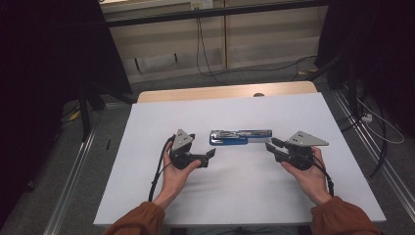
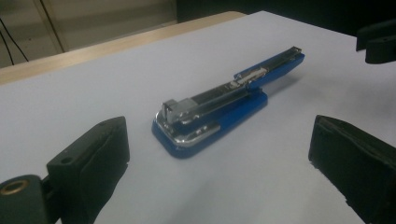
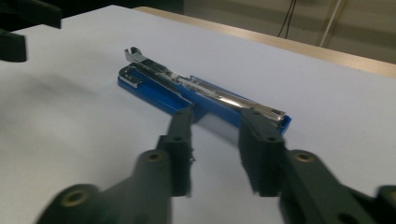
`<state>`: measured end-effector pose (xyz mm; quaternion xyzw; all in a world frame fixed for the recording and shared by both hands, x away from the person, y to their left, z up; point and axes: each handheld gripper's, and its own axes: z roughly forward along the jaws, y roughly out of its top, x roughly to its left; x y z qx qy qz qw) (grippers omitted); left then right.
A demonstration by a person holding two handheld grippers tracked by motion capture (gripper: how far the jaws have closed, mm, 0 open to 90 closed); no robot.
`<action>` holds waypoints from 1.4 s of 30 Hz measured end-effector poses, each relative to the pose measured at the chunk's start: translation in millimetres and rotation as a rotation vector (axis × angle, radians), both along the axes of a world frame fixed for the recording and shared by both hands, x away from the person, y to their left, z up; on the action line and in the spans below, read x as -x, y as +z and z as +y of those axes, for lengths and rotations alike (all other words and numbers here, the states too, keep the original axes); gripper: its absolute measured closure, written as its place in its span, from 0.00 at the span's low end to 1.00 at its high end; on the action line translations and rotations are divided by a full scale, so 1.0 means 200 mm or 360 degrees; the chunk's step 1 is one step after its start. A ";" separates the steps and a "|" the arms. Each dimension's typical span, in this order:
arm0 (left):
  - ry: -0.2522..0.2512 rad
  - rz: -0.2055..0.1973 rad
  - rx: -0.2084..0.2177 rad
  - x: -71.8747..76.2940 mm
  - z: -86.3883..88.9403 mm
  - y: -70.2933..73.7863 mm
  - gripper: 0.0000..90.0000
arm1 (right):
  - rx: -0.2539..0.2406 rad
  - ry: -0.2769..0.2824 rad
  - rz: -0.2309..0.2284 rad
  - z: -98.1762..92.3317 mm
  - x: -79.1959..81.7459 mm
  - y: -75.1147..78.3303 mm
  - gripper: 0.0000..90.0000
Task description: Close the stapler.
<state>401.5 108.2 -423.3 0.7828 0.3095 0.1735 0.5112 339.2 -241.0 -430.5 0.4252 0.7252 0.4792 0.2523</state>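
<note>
Between the parted left claw (image 1: pixel 211 153) and narrowed, empty right claw (image 1: pixel 272 145) lies a blue-and-chrome stapler (image 1: pixel 240 136).

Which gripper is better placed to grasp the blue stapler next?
Right, probably: the right gripper points at the stapler end, jaws narrowed just short of it. The left gripper stands wide open, farther back.

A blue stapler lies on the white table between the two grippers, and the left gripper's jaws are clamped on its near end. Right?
Not quite. The left gripper has its jaws wide open, short of the blue stapler and not touching it, as the left gripper view shows. The stapler does lie on the white table between the grippers.
</note>
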 end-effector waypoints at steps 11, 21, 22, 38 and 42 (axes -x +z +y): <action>0.0030 0.0037 -0.0025 -0.16 -0.09 -0.02 0.08 | 0.0066 0.0036 0.0047 -0.06 -0.04 -0.03 1.00; 0.0103 0.0019 -0.0166 -0.23 -0.12 -0.05 0.14 | 0.0084 0.0080 0.0095 -0.05 -0.05 -0.06 1.00; 0.0109 0.0030 -0.0156 -0.23 -0.12 -0.05 0.16 | 0.0084 0.0075 0.0096 -0.05 -0.06 -0.06 1.00; 0.0007 0.0100 -0.0051 -0.22 -0.11 -0.03 0.62 | 0.0116 0.0004 0.0128 -0.08 -0.14 -0.10 1.00; -0.0047 0.0120 -0.0084 -0.22 -0.12 -0.05 0.81 | 0.0133 0.0005 0.0125 -0.08 -0.15 -0.10 1.00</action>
